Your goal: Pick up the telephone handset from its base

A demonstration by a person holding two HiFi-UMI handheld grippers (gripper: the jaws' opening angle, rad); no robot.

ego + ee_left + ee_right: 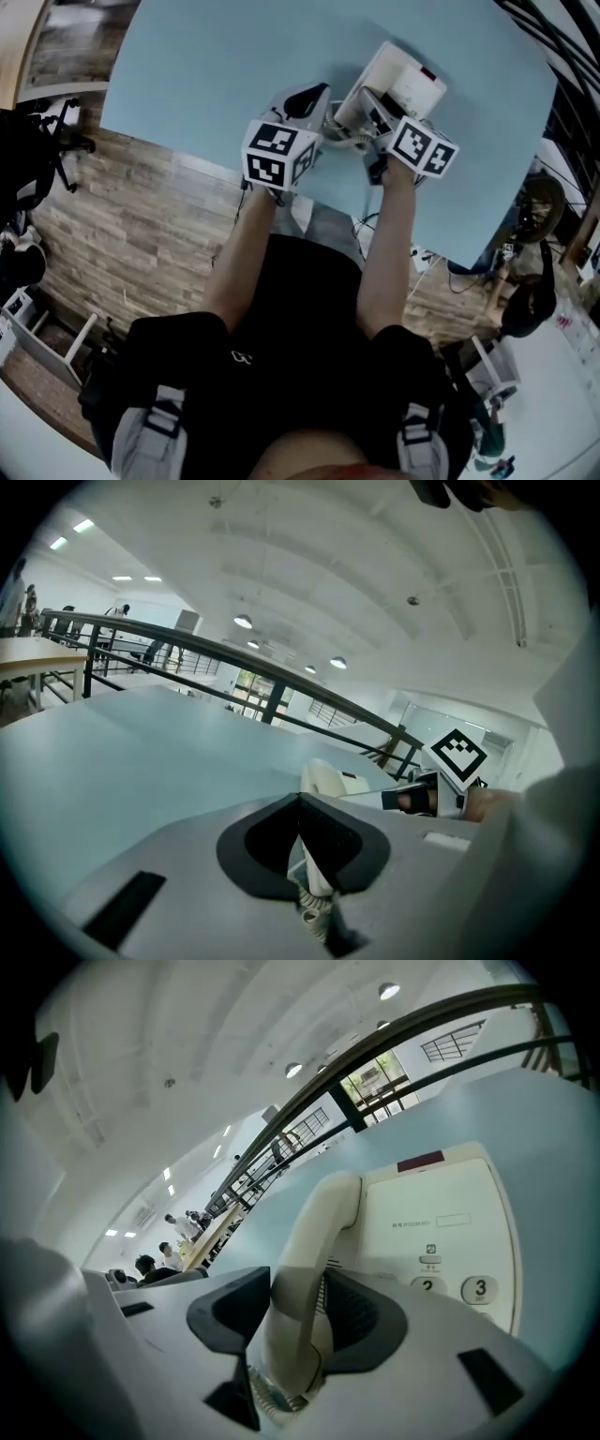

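A cream telephone base stands on the light blue table, its keypad and red strip visible in the right gripper view on the base. The handset lies in its cradle along the base's left side. My right gripper straddles the handset's lower end; the jaws stand wide, with a slim gap at the ribbed right pad. The coiled cord hangs below. My left gripper hovers just left of the phone, pads meeting at the tips, with the cord showing below them.
The table's near edge runs above a wooden floor. A dark railing lies beyond the far side of the table. Chairs and a seated person are at the lower right; other people sit at distant desks.
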